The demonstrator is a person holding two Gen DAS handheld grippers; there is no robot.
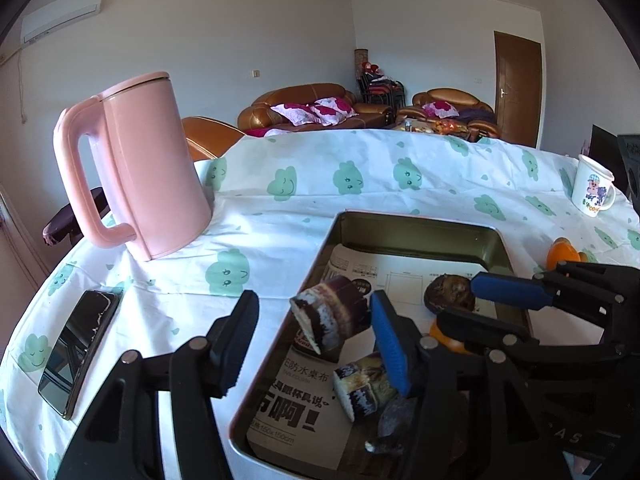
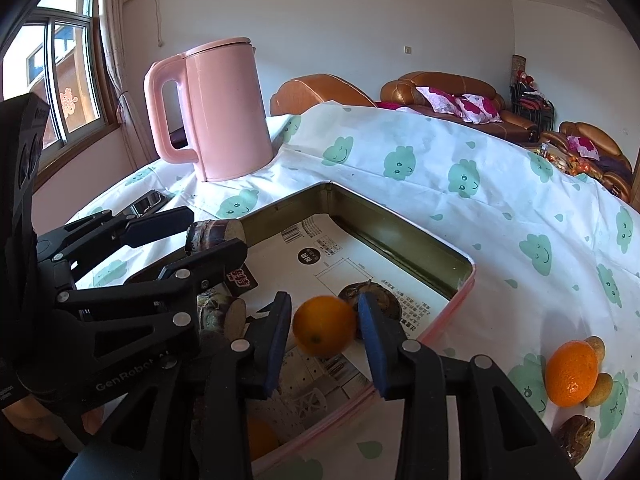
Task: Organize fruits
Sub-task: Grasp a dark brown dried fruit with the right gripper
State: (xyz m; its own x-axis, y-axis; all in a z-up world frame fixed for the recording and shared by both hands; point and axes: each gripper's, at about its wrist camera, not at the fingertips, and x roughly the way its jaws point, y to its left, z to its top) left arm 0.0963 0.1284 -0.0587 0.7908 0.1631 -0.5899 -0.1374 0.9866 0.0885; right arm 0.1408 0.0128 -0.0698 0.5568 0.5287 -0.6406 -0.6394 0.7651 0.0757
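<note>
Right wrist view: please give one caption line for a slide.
Right gripper holds an orange above the paper-lined tin tray.

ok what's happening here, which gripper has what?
A person with two handheld grippers is sorting fruit into a metal tray. The right gripper has an orange between its fingers, over the tray. The left gripper has a sugarcane piece between its fingers, apparently not clamped. Another orange and small fruits sit on the tablecloth.

Living rm — daylit, white walls

Brown leather sofas [image 1: 316,106] w/ floral cushions [image 2: 460,106]; wood door [image 1: 516,88] at right; wall AC unit [image 1: 60,14]; sliding window [image 2: 60,80] w/ curtain [image 2: 116,40] — sun coming in; stacked chairs [image 1: 380,84] in corner.
</note>
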